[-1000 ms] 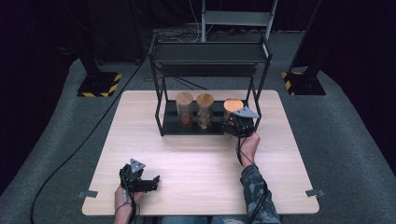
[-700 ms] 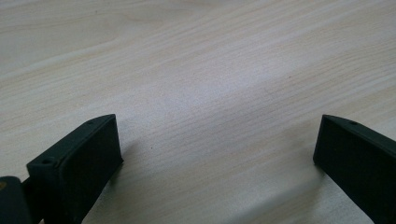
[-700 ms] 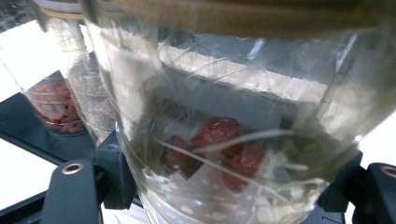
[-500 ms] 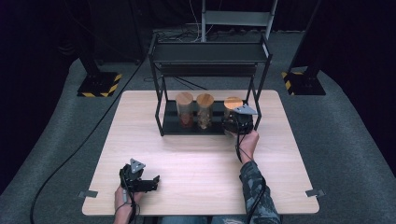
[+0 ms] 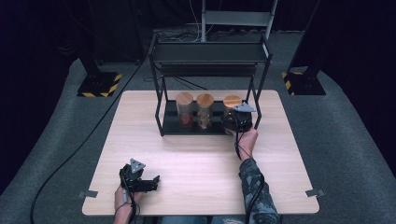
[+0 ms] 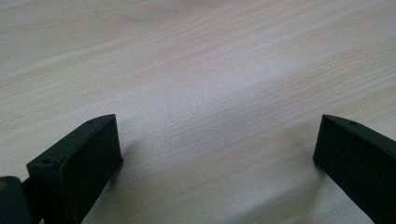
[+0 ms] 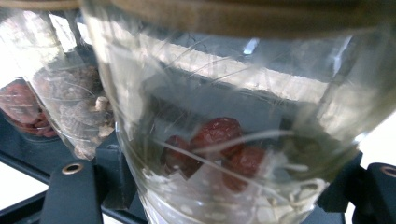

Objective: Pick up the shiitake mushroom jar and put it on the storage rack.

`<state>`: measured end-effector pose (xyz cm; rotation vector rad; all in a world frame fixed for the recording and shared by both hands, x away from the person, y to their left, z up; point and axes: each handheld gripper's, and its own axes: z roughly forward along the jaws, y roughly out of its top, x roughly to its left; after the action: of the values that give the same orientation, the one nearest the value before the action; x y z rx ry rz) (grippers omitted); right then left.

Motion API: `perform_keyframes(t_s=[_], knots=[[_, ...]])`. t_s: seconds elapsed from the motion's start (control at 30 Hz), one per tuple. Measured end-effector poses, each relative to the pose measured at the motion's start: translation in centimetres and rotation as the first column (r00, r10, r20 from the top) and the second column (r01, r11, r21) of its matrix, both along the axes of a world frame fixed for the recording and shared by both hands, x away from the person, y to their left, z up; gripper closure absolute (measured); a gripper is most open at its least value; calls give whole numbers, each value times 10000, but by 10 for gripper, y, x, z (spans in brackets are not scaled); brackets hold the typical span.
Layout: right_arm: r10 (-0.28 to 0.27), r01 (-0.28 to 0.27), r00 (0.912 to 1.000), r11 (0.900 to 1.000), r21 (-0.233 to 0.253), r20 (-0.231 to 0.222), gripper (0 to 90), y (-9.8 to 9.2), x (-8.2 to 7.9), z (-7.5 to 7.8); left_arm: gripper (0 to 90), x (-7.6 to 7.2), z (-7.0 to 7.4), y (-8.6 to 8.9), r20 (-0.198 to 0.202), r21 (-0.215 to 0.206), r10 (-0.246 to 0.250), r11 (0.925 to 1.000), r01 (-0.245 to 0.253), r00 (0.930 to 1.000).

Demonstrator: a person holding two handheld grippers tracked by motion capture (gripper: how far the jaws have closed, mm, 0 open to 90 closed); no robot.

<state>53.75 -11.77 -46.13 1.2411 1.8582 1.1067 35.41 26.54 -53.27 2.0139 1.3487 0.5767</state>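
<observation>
Rightmost glass jar (image 7: 233,140), wooden-lidded, standing on the bottom shelf of the black rack (image 5: 161,93), at the right end of a row of three. Holds dark red dried fruit over pale flakes, seen up close in the right gripper view. Right tongs (image 5: 237,122) up against this jar from the near side, one black jaw showing on each side of the glass; whether the jaws press on the glass or only flank it cannot be told. Person's right hand (image 5: 246,140) behind the tongs, patterned sleeve (image 5: 254,186) running back toward the near edge.

Just left of that jar, middle jar (image 5: 204,111) with brownish lumpy contents; left of that again, left jar (image 5: 184,110) with reddish contents. All three upright, close together, wooden lids on.

Rack placed at the far middle of the light wooden table (image 5: 196,186), with an upper shelf above the jars.

Left tongs (image 6: 219,149) well apart from the rack, near the table's near left corner, jaws spread wide with nothing between them but bare tabletop. Left hand (image 5: 123,200) gripping them at the near edge.
</observation>
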Motion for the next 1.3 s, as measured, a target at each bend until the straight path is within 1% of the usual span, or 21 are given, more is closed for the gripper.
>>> perform_keyframes(t_s=[0.1, 0.2, 0.37, 0.93, 1.3], knots=[[-34, 33, 10000, 9998, -178, -30, 244, 1, 2, -1, 2, 0, 0, 0, 0, 0, 0, 10000, 0, 10000], [-59, 58, 10000, 9999, -116, -31, 244, 0, 4, -2, 2, 0, 0, 0, -1, 2, -2, 10000, 2, 10000], [-107, 106, 9999, 9998, -149, -41, 244, 0, 6, -3, 2, 0, 0, 0, 0, 1, -3, 10000, 3, 10000], [-158, 150, 9997, 9990, -429, -191, 244, 2, 17, -8, 2, 0, 0, 0, 2, -4, 0, 10000, 0, 10000], [-242, 233, 9994, 9991, -344, -261, 244, 2, 24, -12, 2, 0, 0, 0, 0, -3, 1, 10000, -1, 10000]])
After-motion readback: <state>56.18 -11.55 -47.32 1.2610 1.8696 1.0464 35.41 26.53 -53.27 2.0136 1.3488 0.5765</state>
